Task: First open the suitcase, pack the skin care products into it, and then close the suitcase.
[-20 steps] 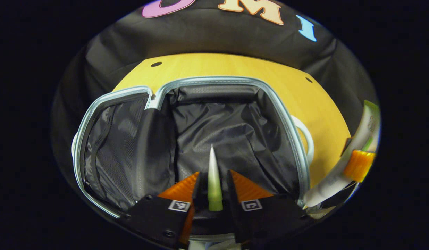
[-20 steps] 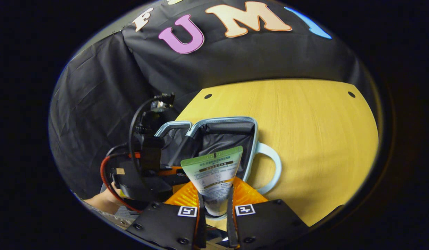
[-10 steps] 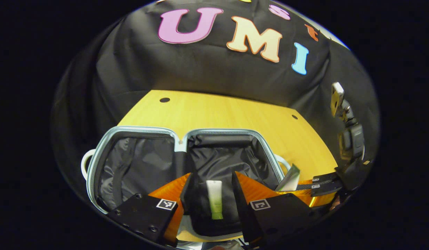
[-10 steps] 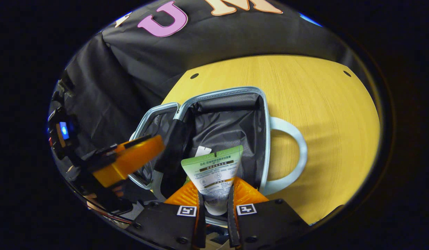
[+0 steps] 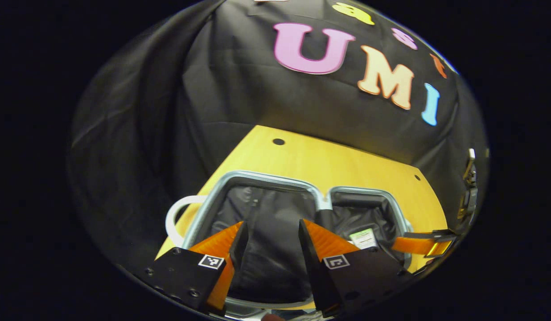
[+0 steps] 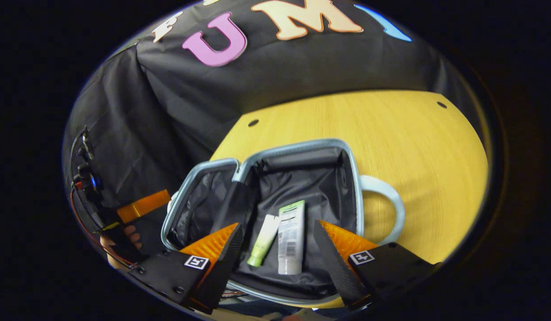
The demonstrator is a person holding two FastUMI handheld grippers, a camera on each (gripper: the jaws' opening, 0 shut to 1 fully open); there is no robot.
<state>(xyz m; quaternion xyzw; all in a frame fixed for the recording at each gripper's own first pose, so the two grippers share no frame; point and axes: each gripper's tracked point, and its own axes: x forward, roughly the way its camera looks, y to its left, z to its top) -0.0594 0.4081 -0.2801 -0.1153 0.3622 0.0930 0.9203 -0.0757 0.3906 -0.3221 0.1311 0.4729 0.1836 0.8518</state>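
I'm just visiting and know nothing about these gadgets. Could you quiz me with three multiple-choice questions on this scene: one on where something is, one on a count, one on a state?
1. Where do the tubes lie?
A. on the table
B. in the suitcase
C. in a gripper

2. How many tubes?
A. one
B. two
C. four

3. The right gripper is
A. open
B. shut on a tube
C. shut on the handle

Answers:
1 B: the slim green tube and the wider tube rest on the suitcase lining.
2 B: two lie side by side.
3 A: the right gripper fingers stand apart, holding nothing.

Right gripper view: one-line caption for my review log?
Open right gripper above the open suitcase, two skin care tubes lying side by side inside.
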